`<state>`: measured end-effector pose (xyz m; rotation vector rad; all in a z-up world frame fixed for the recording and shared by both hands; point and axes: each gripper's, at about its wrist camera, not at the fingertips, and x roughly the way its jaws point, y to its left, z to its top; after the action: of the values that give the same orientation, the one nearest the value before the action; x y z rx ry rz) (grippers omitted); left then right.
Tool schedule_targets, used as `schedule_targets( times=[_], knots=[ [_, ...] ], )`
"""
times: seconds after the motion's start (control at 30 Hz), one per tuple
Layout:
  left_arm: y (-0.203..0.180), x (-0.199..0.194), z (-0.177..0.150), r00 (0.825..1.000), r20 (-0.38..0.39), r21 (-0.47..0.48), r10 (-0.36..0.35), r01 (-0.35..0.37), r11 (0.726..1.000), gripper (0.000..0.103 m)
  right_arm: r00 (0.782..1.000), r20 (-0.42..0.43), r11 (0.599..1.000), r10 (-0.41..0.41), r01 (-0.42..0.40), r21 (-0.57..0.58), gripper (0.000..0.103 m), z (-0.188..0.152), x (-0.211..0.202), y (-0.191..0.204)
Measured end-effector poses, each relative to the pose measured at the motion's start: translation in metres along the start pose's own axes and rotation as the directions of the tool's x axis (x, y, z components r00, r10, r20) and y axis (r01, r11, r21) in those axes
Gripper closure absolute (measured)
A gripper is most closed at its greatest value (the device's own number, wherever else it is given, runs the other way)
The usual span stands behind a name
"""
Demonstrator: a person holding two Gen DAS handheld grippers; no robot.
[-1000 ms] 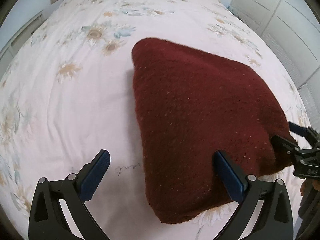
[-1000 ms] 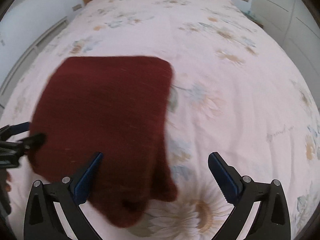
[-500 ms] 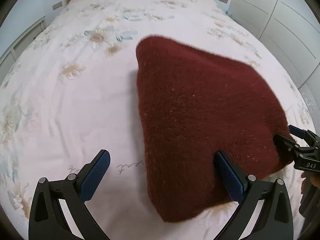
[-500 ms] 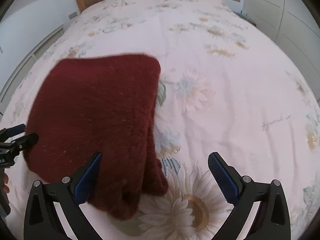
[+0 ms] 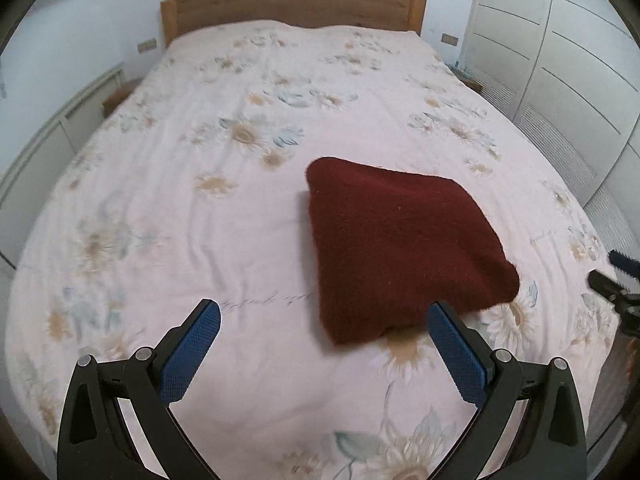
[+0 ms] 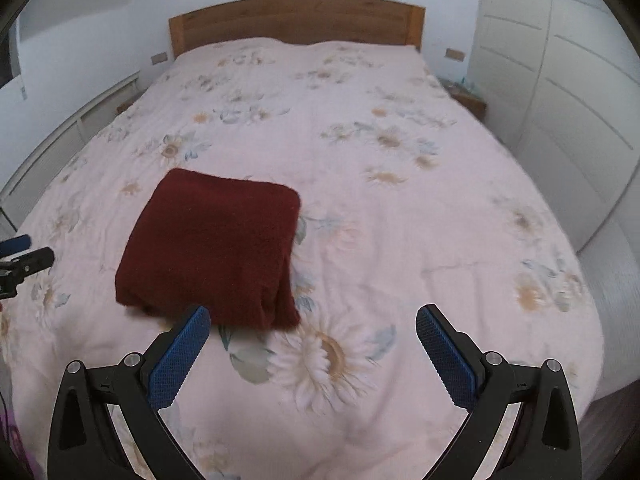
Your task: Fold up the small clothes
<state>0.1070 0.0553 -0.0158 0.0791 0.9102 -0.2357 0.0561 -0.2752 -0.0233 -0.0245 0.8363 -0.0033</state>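
Note:
A dark red fuzzy garment (image 5: 400,240) lies folded into a compact rectangle on the floral bedspread (image 5: 200,208); it also shows in the right wrist view (image 6: 216,248). My left gripper (image 5: 324,344) is open and empty, held back above the near part of the bed, with the garment ahead and to the right. My right gripper (image 6: 312,344) is open and empty, with the garment ahead and to the left. Each gripper shows at the edge of the other's view: the right one at the far right (image 5: 616,280), the left one at the far left (image 6: 20,260).
The bed has a wooden headboard (image 5: 292,4) at the far end. White wardrobe doors (image 5: 560,60) line the right side. A low white unit (image 6: 60,140) runs along the left wall. Small nightstands (image 6: 468,100) flank the headboard.
Both grippers have pulled back and up from the garment, which looked much larger before. The garment now lies alone, folded, with the whole bed and headboard in view.

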Motion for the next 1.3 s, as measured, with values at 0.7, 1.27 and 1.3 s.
schedule_targets(
  times=[0.7,1.27,1.3],
  knots=[
    [0.001,-0.001,-0.035,0.995,-0.034,-0.036,0.093,-0.094,0.995,0.001,1.0,-0.006,1.0,0.003,-0.003,0.02,0.0,-0.032,-0.029,-0.004],
    [0.002,-0.003,-0.034,0.993,-0.03,-0.03,0.115,-0.115,0.993,0.001,1.0,-0.022,1.0,0.011,-0.011,-0.02,0.0,-0.03,-0.026,0.006],
    [0.003,-0.003,-0.034,0.993,-0.029,-0.032,0.116,-0.117,0.993,0.001,1.0,-0.023,1.0,0.009,-0.009,-0.023,0.0,-0.029,-0.026,0.007]
  ],
)
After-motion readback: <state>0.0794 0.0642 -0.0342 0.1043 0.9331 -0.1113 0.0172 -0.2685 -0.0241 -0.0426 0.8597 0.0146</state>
